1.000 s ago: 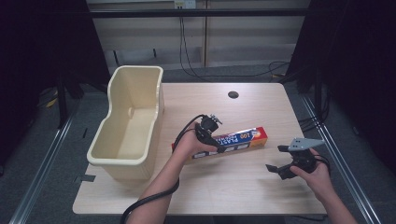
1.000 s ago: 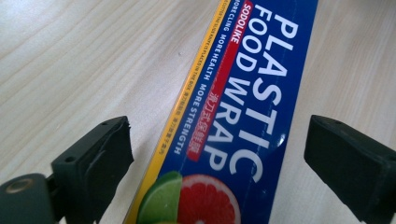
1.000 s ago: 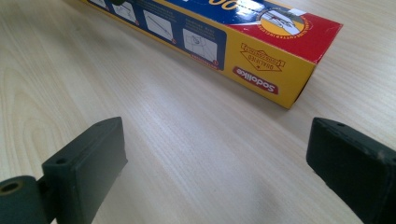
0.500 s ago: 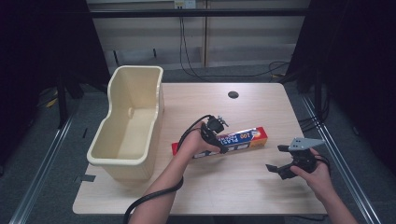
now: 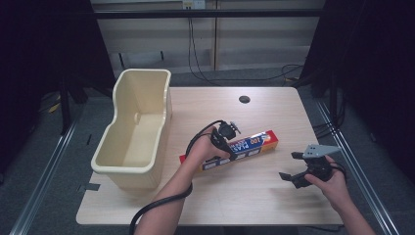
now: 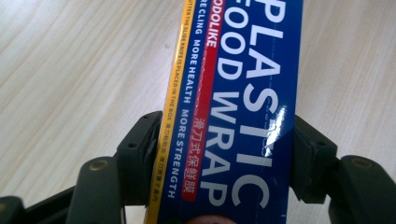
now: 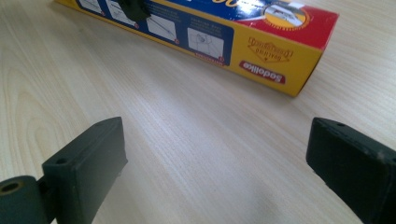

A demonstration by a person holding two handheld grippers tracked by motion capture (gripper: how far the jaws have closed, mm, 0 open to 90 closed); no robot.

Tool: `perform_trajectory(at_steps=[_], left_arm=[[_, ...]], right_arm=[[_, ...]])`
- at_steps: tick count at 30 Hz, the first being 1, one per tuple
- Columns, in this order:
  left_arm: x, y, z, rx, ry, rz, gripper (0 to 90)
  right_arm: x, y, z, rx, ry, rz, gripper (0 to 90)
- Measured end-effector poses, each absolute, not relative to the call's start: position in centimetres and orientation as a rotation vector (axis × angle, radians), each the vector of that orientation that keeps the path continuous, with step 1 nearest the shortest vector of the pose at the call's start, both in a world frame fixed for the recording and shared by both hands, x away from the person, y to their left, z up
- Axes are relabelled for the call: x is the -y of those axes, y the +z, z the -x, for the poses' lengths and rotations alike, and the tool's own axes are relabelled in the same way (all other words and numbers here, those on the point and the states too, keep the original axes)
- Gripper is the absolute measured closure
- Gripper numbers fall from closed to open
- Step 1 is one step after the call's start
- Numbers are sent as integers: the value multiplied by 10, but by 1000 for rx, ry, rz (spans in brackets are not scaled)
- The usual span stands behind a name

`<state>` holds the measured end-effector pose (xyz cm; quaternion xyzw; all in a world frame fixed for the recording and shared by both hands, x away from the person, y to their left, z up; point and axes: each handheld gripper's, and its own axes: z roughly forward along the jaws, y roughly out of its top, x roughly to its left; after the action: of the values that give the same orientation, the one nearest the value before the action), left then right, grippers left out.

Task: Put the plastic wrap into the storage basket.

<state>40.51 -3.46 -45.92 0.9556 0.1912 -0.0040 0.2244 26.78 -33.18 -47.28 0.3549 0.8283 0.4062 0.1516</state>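
- At the middle of the pale wood-grain desk (image 5: 254,196), the long blue, yellow and red cardboard box of plastic wrap (image 5: 244,147) lies flat, its length running from about 8 o'clock to 2 o'clock in the high view.
- The left gripper (image 5: 226,141) sits over the box's middle. In the left gripper view its jaws have just been closing, and the black pads (image 6: 140,158) now press on the two long sides of the box (image 6: 238,116), pinching it.
- The right gripper (image 5: 302,169) hangs at about 4 o'clock from the box, well apart from it. Its jaws stand spread with nothing between them; the right gripper view looks past them at the box's yellow end (image 7: 275,60).
- The step in hand looks like the grasp itself: the box is gripped but rests on the desk.
- A cream plastic tub (image 5: 134,129) stands at 9 o'clock from the box, open and seemingly bare inside.
- The next move probably calls for a level lift, since a long box held at mid-length may tip, then a carry towards 9 o'clock, high enough to clear the tub's rim.
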Motion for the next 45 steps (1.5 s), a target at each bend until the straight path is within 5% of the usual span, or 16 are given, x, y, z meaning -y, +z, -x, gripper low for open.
perform_trajectory(at_steps=[45], left_arm=[[-1, -326, -418, -831, -66, -2610, 403]], right_arm=[[330, -471, -268, -2371, 1185, -1005, 47]])
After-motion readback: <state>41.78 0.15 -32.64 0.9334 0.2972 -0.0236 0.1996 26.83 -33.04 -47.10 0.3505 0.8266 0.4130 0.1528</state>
